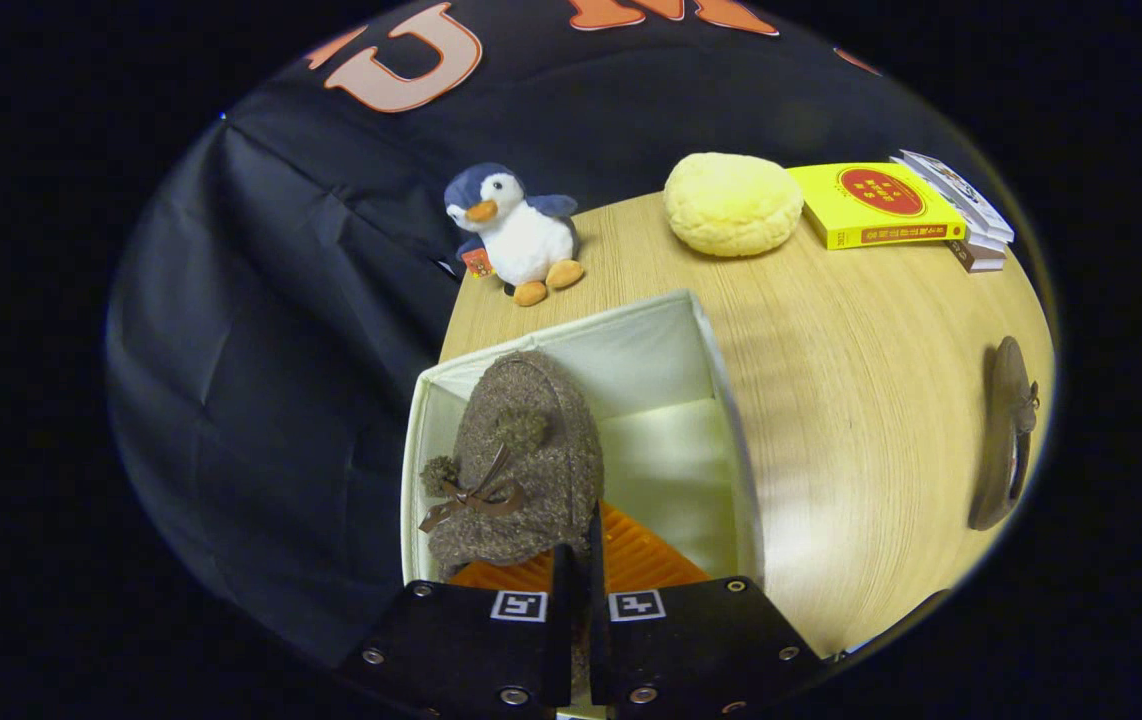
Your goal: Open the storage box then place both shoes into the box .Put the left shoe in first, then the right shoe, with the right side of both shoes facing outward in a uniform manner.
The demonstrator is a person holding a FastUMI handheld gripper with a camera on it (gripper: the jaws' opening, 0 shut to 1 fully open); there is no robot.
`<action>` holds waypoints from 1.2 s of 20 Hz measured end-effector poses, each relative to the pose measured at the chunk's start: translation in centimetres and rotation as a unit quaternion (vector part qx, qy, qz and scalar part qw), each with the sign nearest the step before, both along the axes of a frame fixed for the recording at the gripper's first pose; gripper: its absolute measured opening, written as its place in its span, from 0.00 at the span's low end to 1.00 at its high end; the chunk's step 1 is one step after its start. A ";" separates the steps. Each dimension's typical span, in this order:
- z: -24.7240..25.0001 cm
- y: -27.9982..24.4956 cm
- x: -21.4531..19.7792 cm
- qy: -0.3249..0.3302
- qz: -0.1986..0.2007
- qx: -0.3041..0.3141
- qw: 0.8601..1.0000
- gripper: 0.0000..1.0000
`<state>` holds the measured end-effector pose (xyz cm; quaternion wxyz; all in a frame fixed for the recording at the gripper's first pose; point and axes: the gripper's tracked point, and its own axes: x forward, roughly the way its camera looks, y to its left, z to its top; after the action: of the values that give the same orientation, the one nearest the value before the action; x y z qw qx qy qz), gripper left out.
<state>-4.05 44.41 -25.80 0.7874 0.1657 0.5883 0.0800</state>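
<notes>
My tongs are clenched on the rim of a brown fuzzy shoe; the two fingers stand nearly together with only a thin strip of the shoe's edge between them. The shoe hangs directly ahead of the fingers, toe pointing away from me, over the near-left part of the open storage box. It carries a brown ribbon bow and two pompoms on top. An orange ribbed insole shows just ahead of the right finger.

The box is cream fabric, open at the top, its pale floor bare on the right side next to the shoe. I cannot tell whether the shoe's sole touches the box floor or hangs above it; the shoe hides that spot.

The box sits on a light wooden bench, at its left edge. The second shoe lies on the bench well apart to the right of the box, seen edge-on and distorted, so which shoe of the pair it is I cannot read.

Beyond the box, at the far edge of the bench: a plush penguin on the left, a round yellow cushion in the middle, and a stack of books with a yellow one lowest at the right.
</notes>
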 end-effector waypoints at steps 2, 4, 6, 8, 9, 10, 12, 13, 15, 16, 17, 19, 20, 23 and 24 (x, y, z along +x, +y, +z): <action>-1.1 0.8 -0.6 0.023 0.001 0.002 1.000 0.08; -1.9 1.8 -1.1 0.041 0.007 0.017 0.999 0.10; -2.6 2.5 -2.0 0.056 0.024 0.027 0.998 0.17; -2.0 3.2 -2.3 0.061 0.028 0.055 0.996 0.30; -1.3 3.3 -2.0 0.057 0.028 0.067 0.996 0.38; -0.6 3.2 -1.7 0.049 0.029 0.075 0.996 0.42; 1.1 2.5 -1.2 0.030 0.037 0.091 0.995 0.49; 2.3 2.2 -1.1 0.018 0.043 0.105 0.993 0.53; 5.0 0.8 -1.1 -0.012 0.055 0.129 0.990 0.71; 6.1 -0.4 -1.1 -0.025 0.059 0.136 0.989 0.77; 7.3 -1.8 -1.1 -0.035 0.060 0.137 0.988 0.87; 9.3 -5.1 -0.5 -0.068 0.054 0.132 0.987 0.95; 10.0 -6.8 -0.1 -0.084 0.053 0.125 0.987 0.96; 11.5 -12.4 0.3 -0.119 0.046 0.095 0.987 0.97; 11.8 -14.3 0.1 -0.126 0.039 0.086 0.987 0.97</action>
<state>-3.94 30.15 -14.03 0.8345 0.1983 0.4811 0.1815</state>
